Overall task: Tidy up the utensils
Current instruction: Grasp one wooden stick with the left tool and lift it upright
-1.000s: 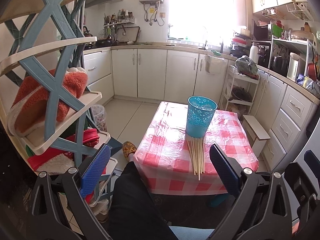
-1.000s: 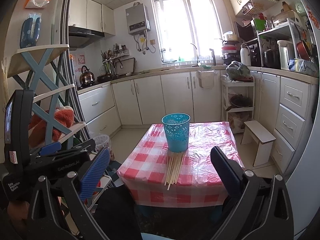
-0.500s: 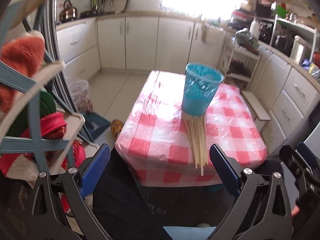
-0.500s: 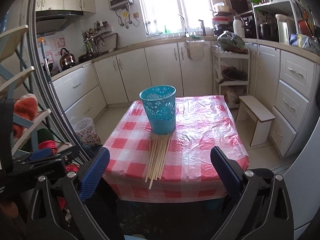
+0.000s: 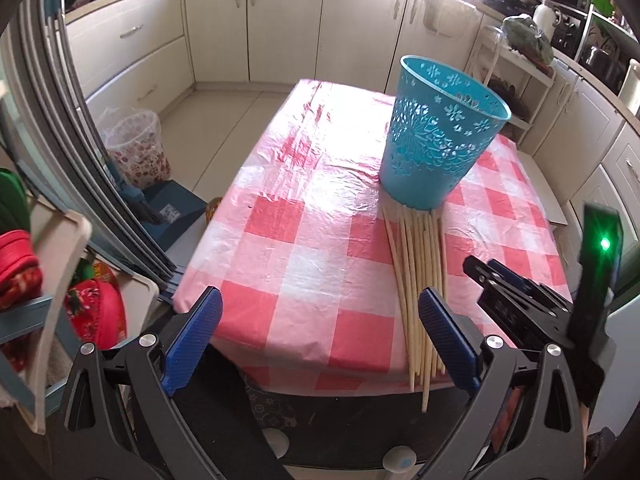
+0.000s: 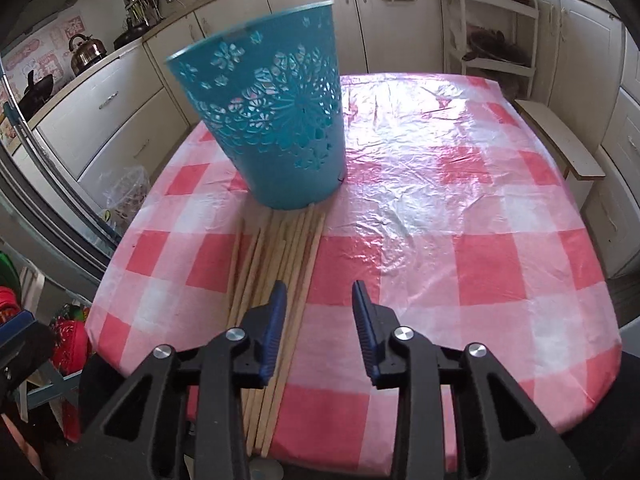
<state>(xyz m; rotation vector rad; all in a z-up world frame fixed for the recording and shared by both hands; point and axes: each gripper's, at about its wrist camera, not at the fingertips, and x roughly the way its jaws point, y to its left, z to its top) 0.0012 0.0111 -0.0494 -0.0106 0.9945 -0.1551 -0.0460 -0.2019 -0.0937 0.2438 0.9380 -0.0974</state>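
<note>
Kitchen setting, cream cabinets all round, with a low table under a pink-and-white checked plastic tablecloth (image 6: 460, 220) that's shiny and a bit wrinkled. On it stands a turquoise plastic basket with cut-out flower patterns (image 5: 440, 136), upright, and a bundle of long pale wooden chopsticks (image 5: 418, 276) lies flat on the cloth, far ends touching the basket's base, near ends poking over the table edge toward the person. Handy layout, probably: the overhanging tips give the fingers something to pinch without scraping the cloth, and the basket is right there to drop them into.

The right gripper (image 6: 318, 320) hovers just above the bundle's right side, and its jaws have just been closing; they stand narrowed, with a gap, nothing pinched between them. The left gripper (image 5: 318, 332) is spread wide and empty over the near table edge, its right pad just beside the chopsticks. No sticks are in the basket as far as one can see through the cut-outs, so sorting looks barely started.
</note>
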